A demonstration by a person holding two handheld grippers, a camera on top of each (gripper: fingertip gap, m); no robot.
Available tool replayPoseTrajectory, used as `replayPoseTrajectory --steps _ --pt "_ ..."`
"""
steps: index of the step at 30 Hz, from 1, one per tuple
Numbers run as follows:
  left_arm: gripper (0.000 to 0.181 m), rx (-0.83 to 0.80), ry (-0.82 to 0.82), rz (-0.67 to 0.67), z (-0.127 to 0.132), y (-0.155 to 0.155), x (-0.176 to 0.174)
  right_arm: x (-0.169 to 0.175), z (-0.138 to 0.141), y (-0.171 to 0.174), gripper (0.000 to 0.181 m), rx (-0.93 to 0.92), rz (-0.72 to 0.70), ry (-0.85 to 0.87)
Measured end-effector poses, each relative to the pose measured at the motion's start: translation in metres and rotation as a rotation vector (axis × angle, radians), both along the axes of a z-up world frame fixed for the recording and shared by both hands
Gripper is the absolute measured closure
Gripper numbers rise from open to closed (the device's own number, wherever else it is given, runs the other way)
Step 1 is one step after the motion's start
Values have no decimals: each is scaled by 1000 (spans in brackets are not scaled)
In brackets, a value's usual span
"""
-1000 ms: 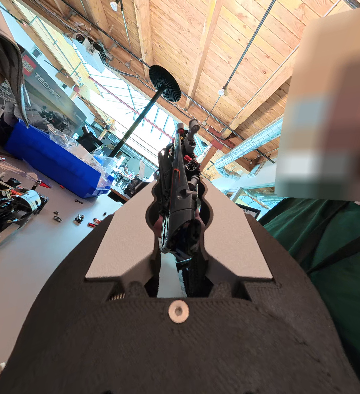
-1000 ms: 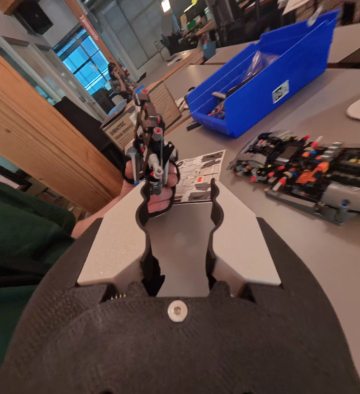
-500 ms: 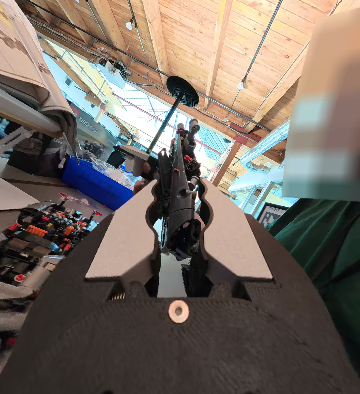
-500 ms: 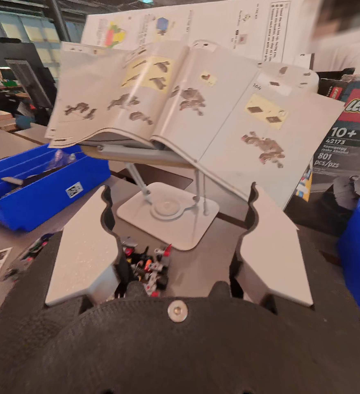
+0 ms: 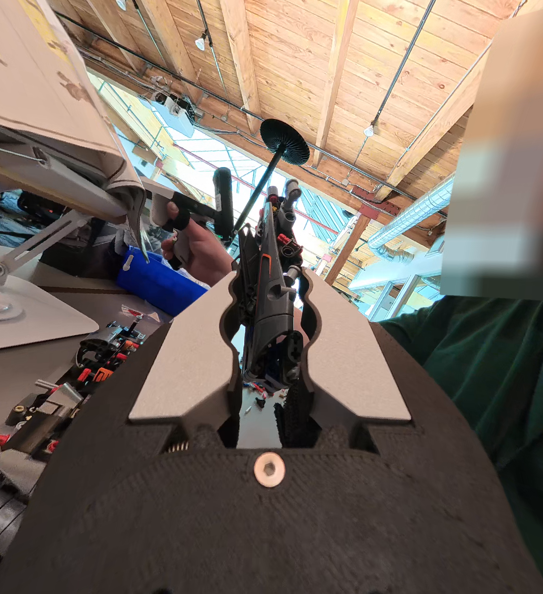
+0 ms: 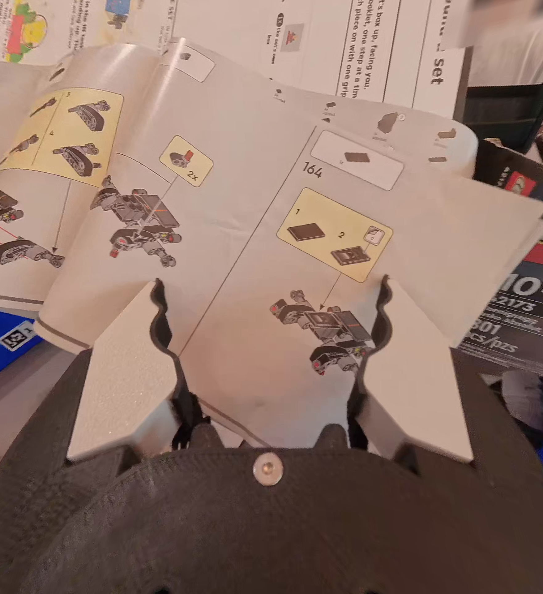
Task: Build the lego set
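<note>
The left hand-held gripper (image 5: 265, 308), with flat grey fingers and scalloped black pads, pinches a slim dark-grey lego sub-assembly (image 5: 270, 289) pointing upward. The right hand-held gripper (image 6: 271, 321) is spread wide, empty, facing the glossy open instruction booklet (image 6: 231, 193) directly ahead.

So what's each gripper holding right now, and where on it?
Left gripper clamps the dark lego sub-assembly around its lower half. Right gripper is open, holding nothing.
</note>
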State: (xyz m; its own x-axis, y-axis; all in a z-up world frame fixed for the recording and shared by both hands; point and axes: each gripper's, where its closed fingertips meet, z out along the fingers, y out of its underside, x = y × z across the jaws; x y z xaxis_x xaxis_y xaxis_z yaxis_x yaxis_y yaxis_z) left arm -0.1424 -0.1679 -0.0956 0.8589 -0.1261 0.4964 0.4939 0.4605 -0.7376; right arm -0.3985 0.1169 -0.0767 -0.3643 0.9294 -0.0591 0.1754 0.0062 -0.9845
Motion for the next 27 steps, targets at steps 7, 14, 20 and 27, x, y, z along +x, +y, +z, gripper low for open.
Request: replayPoseTrajectory --steps 7,14,20,27 --pt "149 11 -22 4 -4 -3 -5 3 0 -9 90 -41 82 8" --pt "148 3 -24 3 -6 -1 -4 11 1 -21 119 31 117 -6" --pt "149 12 -28 4 -6 -4 -4 -11 23 17 34 55 -40 77" --pt "149 10 -27 -1 -6 -2 -3 -33 10 20 54 37 63 9"
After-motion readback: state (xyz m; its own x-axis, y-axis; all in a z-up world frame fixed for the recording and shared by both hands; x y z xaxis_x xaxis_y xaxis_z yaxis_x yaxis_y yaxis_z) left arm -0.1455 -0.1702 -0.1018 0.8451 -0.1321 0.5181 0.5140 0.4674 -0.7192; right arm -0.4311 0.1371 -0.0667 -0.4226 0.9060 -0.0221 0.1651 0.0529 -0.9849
